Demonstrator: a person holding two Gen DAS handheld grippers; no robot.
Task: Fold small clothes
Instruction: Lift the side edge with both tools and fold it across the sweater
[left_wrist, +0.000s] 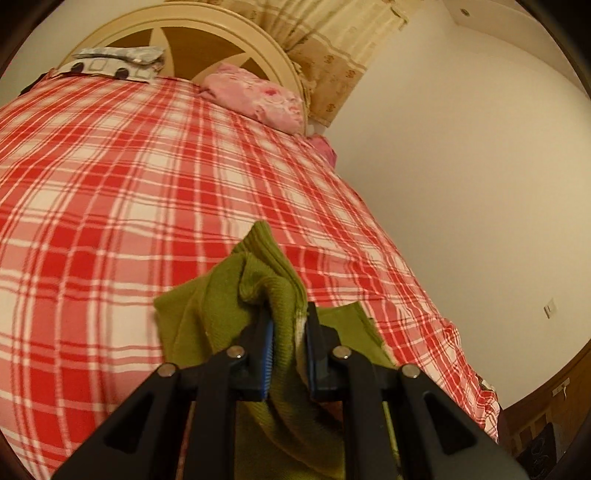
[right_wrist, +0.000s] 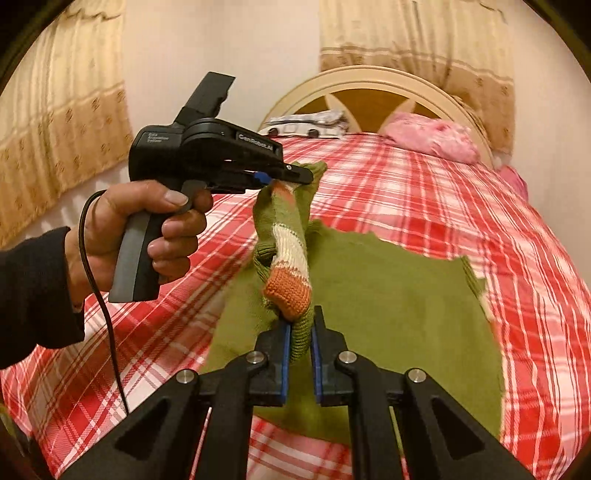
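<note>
A red-and-white plaid bedspread (left_wrist: 147, 192) stretches away beyond the claw tips to a cream arched wooden headboard (left_wrist: 177, 33). Far ahead and right lies a pink floral pillow (left_wrist: 258, 98); far ahead left, a grey-and-white patterned cushion (left_wrist: 107, 66). Beige patterned curtains (right_wrist: 62, 110) hang behind.

Left gripper (left_wrist: 290, 334) jaws clamp green sweater (left_wrist: 266, 288) above bed (left_wrist: 110, 184).

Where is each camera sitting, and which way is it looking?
Left wrist: sits on the left gripper, looking along its fingers over the red plaid bed toward the headboard; only its own fingers show.
Right wrist: sits on the right gripper, facing the same way; the person's left hand and sleeve show.
Both see: the green sweater, gripped by each, the bed, the pink pillow.
</note>
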